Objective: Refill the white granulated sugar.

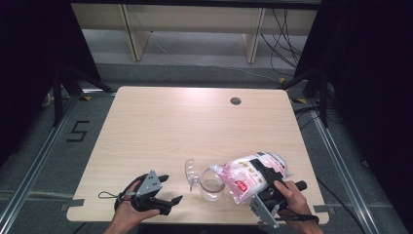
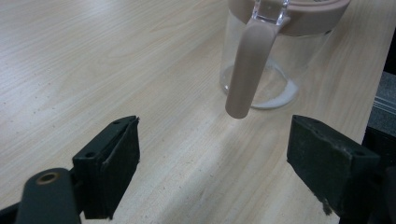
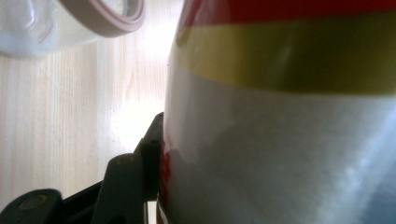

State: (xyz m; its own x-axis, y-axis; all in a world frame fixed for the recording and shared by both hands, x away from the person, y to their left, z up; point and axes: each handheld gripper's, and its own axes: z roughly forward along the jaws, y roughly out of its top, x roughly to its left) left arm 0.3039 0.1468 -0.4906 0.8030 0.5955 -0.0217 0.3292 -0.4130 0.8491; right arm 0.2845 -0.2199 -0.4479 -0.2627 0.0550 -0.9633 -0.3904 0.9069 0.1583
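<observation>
Bag [image 3: 280,140] clamped in my right gripper [image 1: 267,187], tilted over the jar [image 1: 212,185]; pouring underway, little inside; left gripper [image 1: 168,189] open.

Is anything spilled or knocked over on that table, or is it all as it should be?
Nothing looks spilled. The bag is tipped over on purpose: the right gripper holds it slanted, its open corner at the mouth of the clear jar. The jar stands upright, its lid flipped open, with a little white stuff at the bottom.

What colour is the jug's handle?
The handle is a dusty pinkish brown, clearest in the left gripper view.
</observation>
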